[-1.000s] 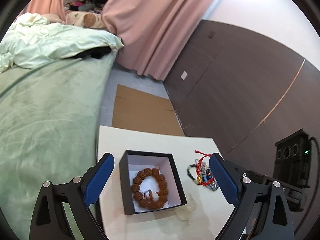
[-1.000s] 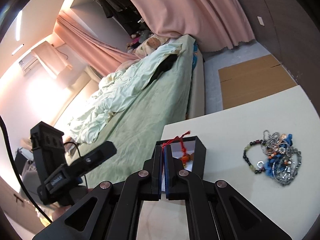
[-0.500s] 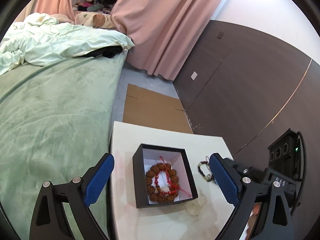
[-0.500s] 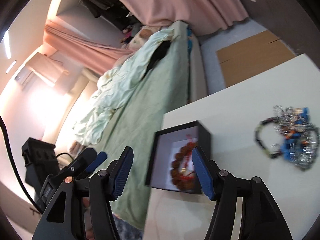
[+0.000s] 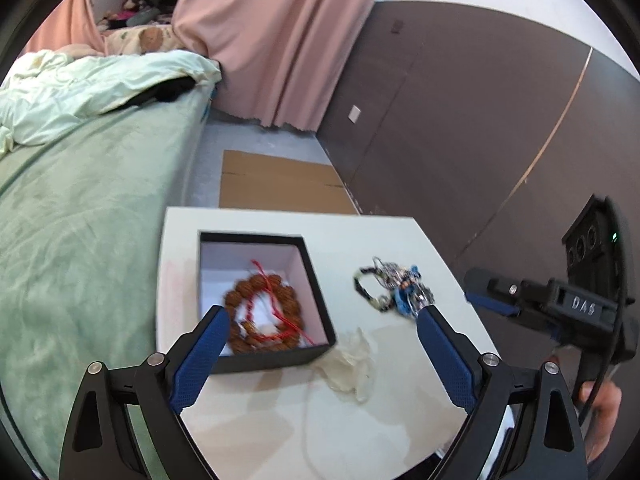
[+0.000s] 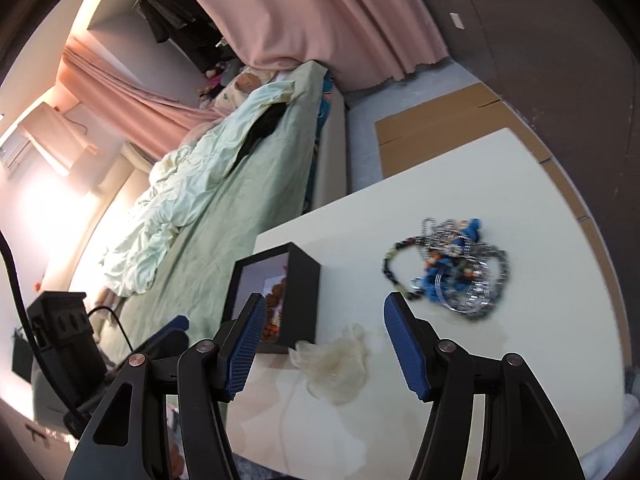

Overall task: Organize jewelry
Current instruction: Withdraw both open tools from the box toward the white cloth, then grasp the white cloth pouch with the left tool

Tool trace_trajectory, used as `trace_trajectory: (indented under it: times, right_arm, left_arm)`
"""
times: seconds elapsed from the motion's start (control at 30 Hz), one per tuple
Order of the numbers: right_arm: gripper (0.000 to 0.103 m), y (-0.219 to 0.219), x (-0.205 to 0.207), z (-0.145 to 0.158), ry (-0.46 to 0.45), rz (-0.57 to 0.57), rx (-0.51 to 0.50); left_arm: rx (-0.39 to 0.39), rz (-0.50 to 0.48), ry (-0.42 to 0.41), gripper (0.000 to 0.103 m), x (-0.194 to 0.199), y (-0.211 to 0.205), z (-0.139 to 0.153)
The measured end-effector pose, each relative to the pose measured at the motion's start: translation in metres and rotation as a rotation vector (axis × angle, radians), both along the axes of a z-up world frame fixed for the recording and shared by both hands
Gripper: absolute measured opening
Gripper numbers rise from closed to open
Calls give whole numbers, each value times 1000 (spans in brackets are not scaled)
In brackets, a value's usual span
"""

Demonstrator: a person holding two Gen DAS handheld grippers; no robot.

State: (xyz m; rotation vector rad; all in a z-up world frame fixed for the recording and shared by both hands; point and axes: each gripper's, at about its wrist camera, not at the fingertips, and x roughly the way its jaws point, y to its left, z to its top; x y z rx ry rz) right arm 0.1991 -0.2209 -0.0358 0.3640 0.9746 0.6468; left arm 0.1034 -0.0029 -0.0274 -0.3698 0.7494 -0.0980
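Observation:
A black box (image 5: pixel 316 304) with a white inside stands on the white table (image 5: pixel 360 420). In it lie a brown bead bracelet (image 5: pixel 240 292) and a red cord bracelet (image 5: pixel 276 312). The box also shows in the right wrist view (image 6: pixel 298 292). A tangled pile of chains and beads (image 5: pixel 396 288) lies to its right, also in the right wrist view (image 6: pixel 452 268). My left gripper (image 5: pixel 320 316) is open and empty above the table's near side. My right gripper (image 6: pixel 324 304) is open and empty, in front of the box and the pile.
A crumpled clear plastic wrapper (image 5: pixel 348 364) lies on the table near the box's front corner, also in the right wrist view (image 6: pixel 336 364). A green bed (image 5: pixel 80 220) runs along the table's left side. Flat cardboard (image 5: pixel 280 184) lies on the floor beyond the table.
My right gripper opened and let the red cord bracelet go into the box, then drew back towards the jewelry pile. My left gripper stayed open and shifted slightly.

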Motion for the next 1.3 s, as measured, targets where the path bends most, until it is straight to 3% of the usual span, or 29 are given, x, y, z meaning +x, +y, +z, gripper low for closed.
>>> trace_trajectory:
  times: [0.17,0.3,0.43,0.73,0.83,0.87,0.9,1.3]
  right_arm:
    - [62,-25,-4,1,5,-44,-23]
    - [62,-48,-2,-1,23,-110,-45]
    - [62,-70,1,-9,66,-158,-46]
    - [62,-90,-6,-15,99,-190,-35]
    - [62,-92,-8,-17,98,-190,-9]
    - [62,-92,-9,-17,93,-195,5]
    - [62,-93,-9,-18,88,-200,15]
    - [61,-79,19,-35,119,-212,114]
  left_arm:
    - [33,-49,27,88,-2,-25,-10]
    - [61,-93,64,77,-2,-45,-21]
    - [99,-124,107,76,2,-62,-37]
    - [156,-140,175,54,11,-81,-71]
    - [159,-128,183,23,12,-78,-82]
    - [153,-121,193,5,13,-76,-86]
    - [146,-117,192,2,13,-75,-86]
    - [92,-148,0,1,7,-75,-34]
